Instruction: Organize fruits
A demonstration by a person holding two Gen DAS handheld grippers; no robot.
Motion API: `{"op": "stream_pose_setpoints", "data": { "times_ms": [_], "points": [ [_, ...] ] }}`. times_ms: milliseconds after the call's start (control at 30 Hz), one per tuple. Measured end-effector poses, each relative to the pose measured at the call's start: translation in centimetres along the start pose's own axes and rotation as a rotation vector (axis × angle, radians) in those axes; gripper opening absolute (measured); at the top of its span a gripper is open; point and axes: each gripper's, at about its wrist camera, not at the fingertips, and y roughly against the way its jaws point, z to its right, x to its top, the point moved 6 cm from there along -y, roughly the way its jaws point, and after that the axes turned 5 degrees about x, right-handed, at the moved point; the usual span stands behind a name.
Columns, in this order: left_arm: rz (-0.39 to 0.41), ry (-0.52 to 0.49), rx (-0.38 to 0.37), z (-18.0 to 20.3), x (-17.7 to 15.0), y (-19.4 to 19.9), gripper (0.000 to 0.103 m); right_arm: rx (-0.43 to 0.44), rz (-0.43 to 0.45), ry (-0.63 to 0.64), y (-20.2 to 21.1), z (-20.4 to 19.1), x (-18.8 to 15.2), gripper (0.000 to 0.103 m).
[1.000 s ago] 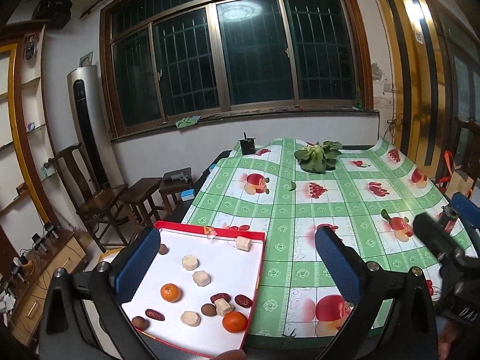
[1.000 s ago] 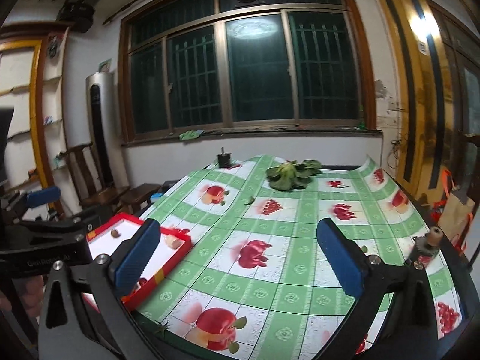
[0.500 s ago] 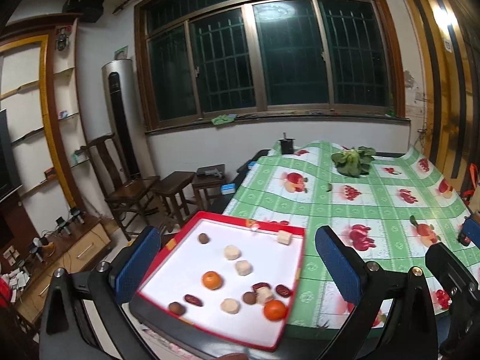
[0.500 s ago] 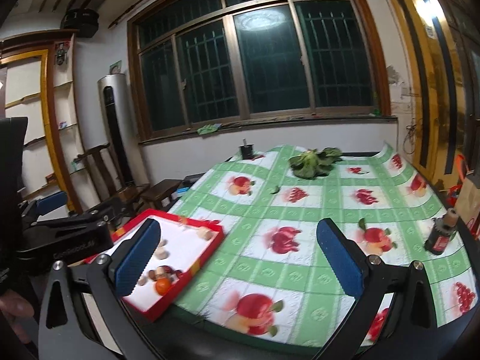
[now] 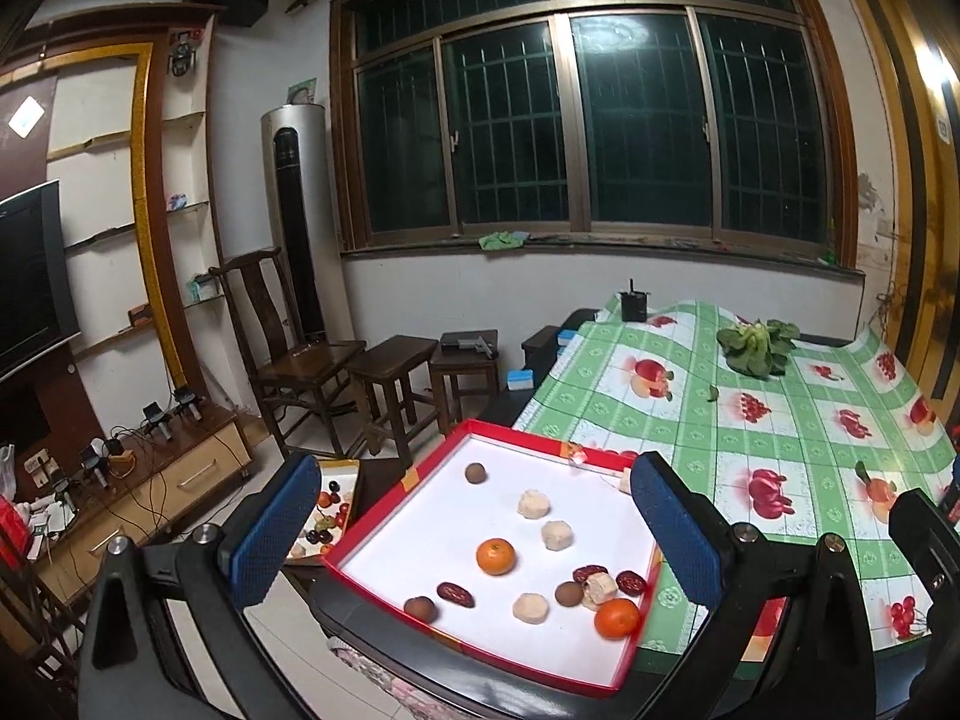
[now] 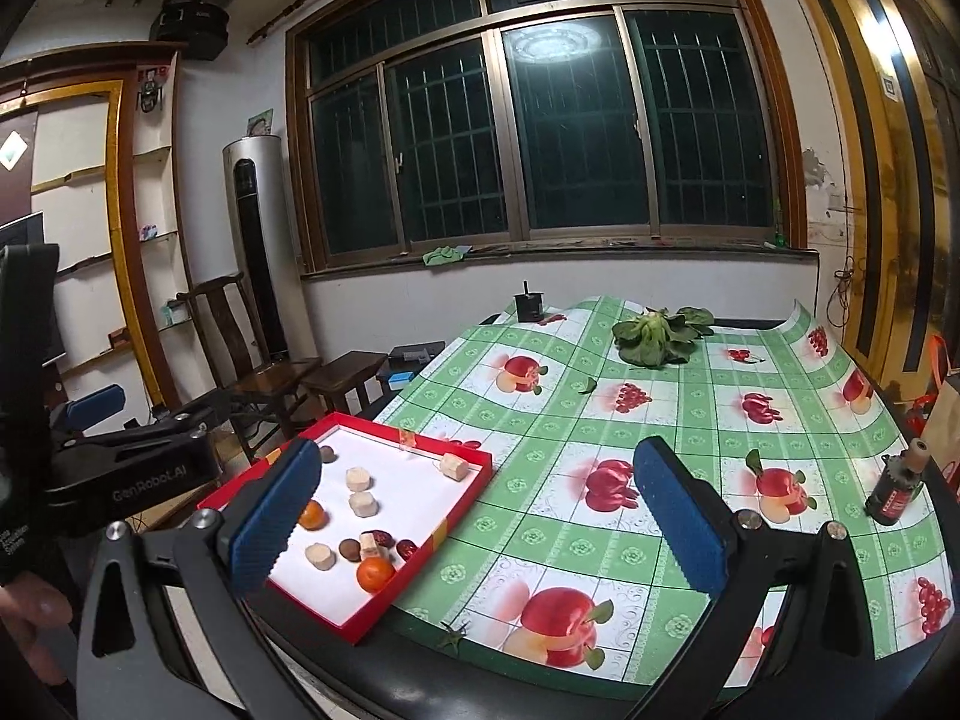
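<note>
- Fruits — two tangerines, red dates, pale cut pieces — lie loose in a red-rimmed tray at the tabletop corner.
- Left hand-held gripper: jaws wide apart, empty; tray lies between and ahead of its fingers.
- Right hand-held gripper: jaws apart, empty; tray sits ahead to its left, a small dark bottle to its right.
</note>
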Motion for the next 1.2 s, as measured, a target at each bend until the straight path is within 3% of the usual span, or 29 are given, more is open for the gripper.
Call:
{"op": "stream_pose_setpoints", "data": {
  "times_ms": [1200],
  "points": [
    [0.012,-0.002,-0.011,-0.48,0.15,0.62,0.103,-0.002,-0.001,0.012,0.12,-0.74,0.06,0.103]
  ]
}}
